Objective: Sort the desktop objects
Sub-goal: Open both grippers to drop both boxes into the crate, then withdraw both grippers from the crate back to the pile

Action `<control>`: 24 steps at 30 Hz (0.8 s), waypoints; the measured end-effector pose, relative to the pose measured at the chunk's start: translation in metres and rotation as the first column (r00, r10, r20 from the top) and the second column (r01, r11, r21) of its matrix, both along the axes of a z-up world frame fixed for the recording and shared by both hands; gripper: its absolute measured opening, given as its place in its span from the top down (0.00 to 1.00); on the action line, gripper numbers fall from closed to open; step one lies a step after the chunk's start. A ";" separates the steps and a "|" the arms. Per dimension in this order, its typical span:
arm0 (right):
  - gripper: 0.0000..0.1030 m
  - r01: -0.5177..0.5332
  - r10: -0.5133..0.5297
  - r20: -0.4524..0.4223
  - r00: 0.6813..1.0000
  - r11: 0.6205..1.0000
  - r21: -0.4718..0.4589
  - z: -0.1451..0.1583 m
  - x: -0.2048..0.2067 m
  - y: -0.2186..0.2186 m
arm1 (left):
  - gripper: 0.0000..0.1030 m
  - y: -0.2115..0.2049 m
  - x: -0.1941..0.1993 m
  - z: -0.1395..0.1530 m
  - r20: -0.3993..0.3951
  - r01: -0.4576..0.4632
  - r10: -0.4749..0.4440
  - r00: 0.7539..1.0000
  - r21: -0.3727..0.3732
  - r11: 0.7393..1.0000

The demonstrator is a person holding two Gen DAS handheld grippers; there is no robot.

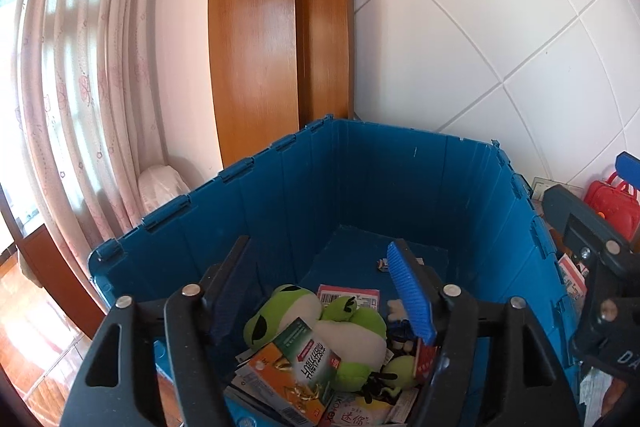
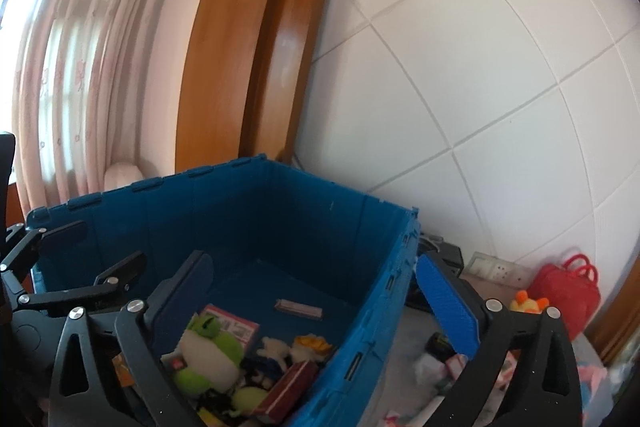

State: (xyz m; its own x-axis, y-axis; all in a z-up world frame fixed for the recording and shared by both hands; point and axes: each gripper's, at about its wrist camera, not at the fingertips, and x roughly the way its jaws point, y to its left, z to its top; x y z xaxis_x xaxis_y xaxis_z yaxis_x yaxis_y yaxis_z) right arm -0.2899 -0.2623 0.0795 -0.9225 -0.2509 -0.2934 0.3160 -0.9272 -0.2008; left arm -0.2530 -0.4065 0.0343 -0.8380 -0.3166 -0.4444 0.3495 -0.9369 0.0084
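A blue plastic crate (image 1: 360,179) (image 2: 280,211) stands against the tiled wall. In it lie a green frog plush (image 1: 320,323) (image 2: 208,343), an orange and green box (image 1: 296,371), a pink-edged packet (image 1: 348,297), a dark red box (image 2: 288,387) and a small flat pack (image 2: 298,307). My left gripper (image 1: 316,247) hangs open over the crate's near side, nothing between its fingers. My right gripper (image 2: 312,261) stands wide open and empty, one finger inside the crate and the blue-padded one outside its right wall.
Right of the crate, the tabletop holds a red bag (image 2: 568,291), a yellow and orange toy (image 2: 528,303), a white power strip (image 2: 496,269) and loose packets (image 2: 444,363). A wooden door frame (image 1: 256,27) and pink curtains (image 1: 80,67) stand behind.
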 end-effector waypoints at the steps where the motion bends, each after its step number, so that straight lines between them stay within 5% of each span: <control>1: 0.00 0.006 -0.006 -0.008 1.000 1.000 -0.004 0.002 0.003 0.003 | 0.31 0.001 0.002 0.001 -0.005 0.000 0.000 1.000 -0.002 1.000; 13: 0.00 0.147 -0.151 -0.046 0.987 0.985 -0.093 0.002 0.061 0.104 | 0.30 0.062 0.032 0.026 -0.099 0.124 -0.121 0.988 0.019 0.992; 21: 0.00 0.346 -0.344 0.037 0.938 0.927 -0.148 -0.019 0.082 0.220 | 0.30 0.153 0.039 0.036 -0.140 0.309 -0.305 0.942 0.006 0.951; 24: 0.00 0.416 -0.410 0.070 0.909 0.896 -0.154 -0.030 0.089 0.263 | 0.18 0.188 0.037 0.033 -0.129 0.371 -0.366 0.922 0.015 0.929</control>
State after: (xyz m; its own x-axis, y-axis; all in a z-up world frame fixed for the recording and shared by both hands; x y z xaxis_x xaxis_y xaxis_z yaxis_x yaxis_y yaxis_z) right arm -0.2005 0.0002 0.0497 -0.9433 0.1041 -0.3151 -0.0989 -0.9946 -0.0327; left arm -0.2157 -0.2188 0.0676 -0.9404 0.0401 -0.3377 -0.0242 -0.9984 -0.0511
